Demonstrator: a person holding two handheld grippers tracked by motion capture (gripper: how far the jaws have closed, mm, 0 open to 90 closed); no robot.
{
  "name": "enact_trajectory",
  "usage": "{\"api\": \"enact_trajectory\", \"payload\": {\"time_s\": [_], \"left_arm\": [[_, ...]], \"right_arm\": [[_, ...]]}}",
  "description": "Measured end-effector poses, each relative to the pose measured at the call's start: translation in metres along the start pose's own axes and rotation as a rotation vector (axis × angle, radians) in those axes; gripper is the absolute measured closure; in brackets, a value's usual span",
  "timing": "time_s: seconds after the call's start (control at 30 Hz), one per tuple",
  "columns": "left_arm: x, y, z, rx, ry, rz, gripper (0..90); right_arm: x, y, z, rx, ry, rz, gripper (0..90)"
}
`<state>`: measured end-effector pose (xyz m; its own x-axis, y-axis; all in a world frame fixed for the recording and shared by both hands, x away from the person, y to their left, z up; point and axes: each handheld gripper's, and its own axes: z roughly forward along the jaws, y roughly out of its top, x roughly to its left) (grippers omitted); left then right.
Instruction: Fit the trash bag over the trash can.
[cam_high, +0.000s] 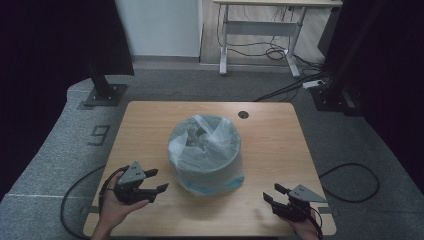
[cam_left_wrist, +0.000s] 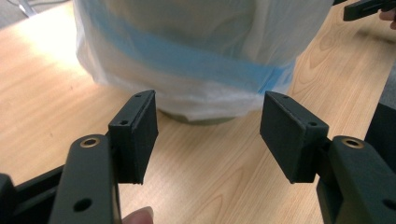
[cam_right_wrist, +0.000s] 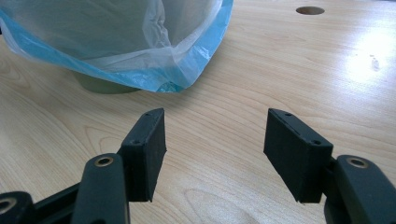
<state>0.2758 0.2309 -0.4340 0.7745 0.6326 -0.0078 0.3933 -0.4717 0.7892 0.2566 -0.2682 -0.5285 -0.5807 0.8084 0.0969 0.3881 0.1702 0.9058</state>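
A round grey bin (cam_high: 207, 167) lined with a translucent white bag (cam_high: 202, 145) with a blue hem stands at the middle of the wooden table (cam_high: 270, 145). My left gripper (cam_high: 157, 181) is open at the front left, pointing at the bin's base, with nothing between its jaws. In the left gripper view the bag (cam_left_wrist: 187, 51) hangs over the bin just beyond my left gripper (cam_left_wrist: 208, 135). My right gripper (cam_high: 272, 193) is open at the front right. In the right gripper view the bag's blue hem (cam_right_wrist: 187, 65) lies ahead to the left of my right gripper (cam_right_wrist: 215, 154).
A round cable hole (cam_high: 243, 114) sits near the table's far edge. Black stands (cam_high: 102, 90) flank the table on the carpet. A white desk frame (cam_high: 260, 30) with cables stands behind. A cable (cam_high: 355, 182) loops on the floor at the right.
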Motion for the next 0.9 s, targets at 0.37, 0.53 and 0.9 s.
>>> {"api": "enact_trajectory", "payload": {"time_s": [0.37,0.53,0.9], "left_arm": [[0.01,-0.028,0.0,0.054,0.028,-0.042,35.9],[0.013,-0.033,0.0,0.052,0.027,-0.057,35.9],[0.013,-0.034,0.004,0.07,0.025,-0.055,35.9]], "right_arm": [[0.0,-0.001,0.001,0.009,-0.019,-0.002,38.0],[0.0,-0.001,0.002,0.011,-0.027,-0.007,37.9],[-0.001,-0.002,0.002,0.015,-0.027,-0.015,38.1]]}}
